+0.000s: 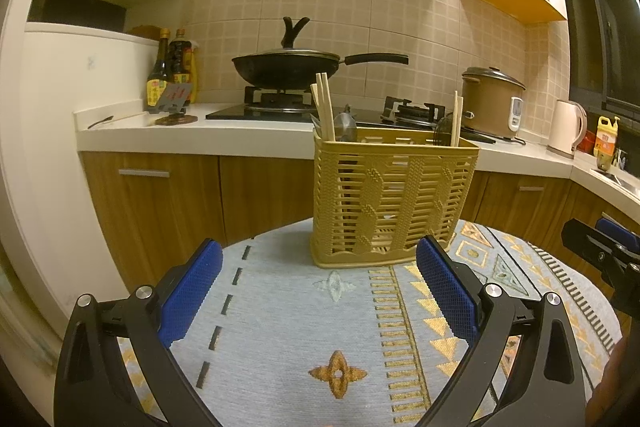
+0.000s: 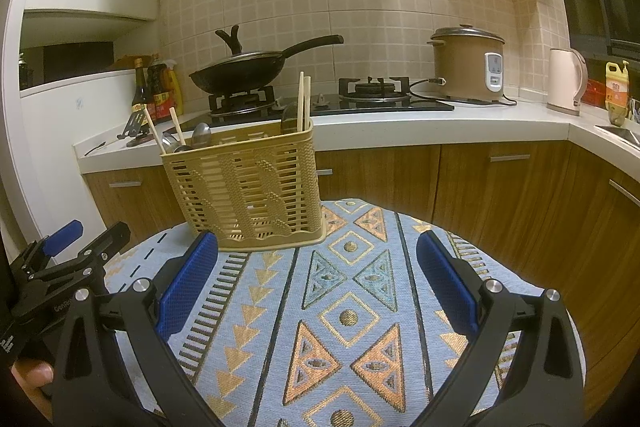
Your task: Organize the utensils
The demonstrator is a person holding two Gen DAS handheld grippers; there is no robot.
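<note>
Left hand-held gripper [image 1: 318, 291]: open, holds nothing.
Right hand-held gripper [image 2: 316, 281]: open, holds nothing.
Basket [image 1: 394, 203]: middle of frame, holds chopsticks [image 1: 325, 111].

Both cameras sit low over the patterned surface [image 1: 288, 311] and face the kitchen wall, each looking out between its own blue-padded fingers [image 1: 192, 291]. The left wrist view takes the yellow utensil basket [image 1: 392, 199] nearly head-on and close, just right of centre. The right wrist view stands to the right of the basket [image 2: 244, 191], seeing it up-left of centre and slightly farther. Both views share the basket, the stove behind it, and the surface around it.
</note>
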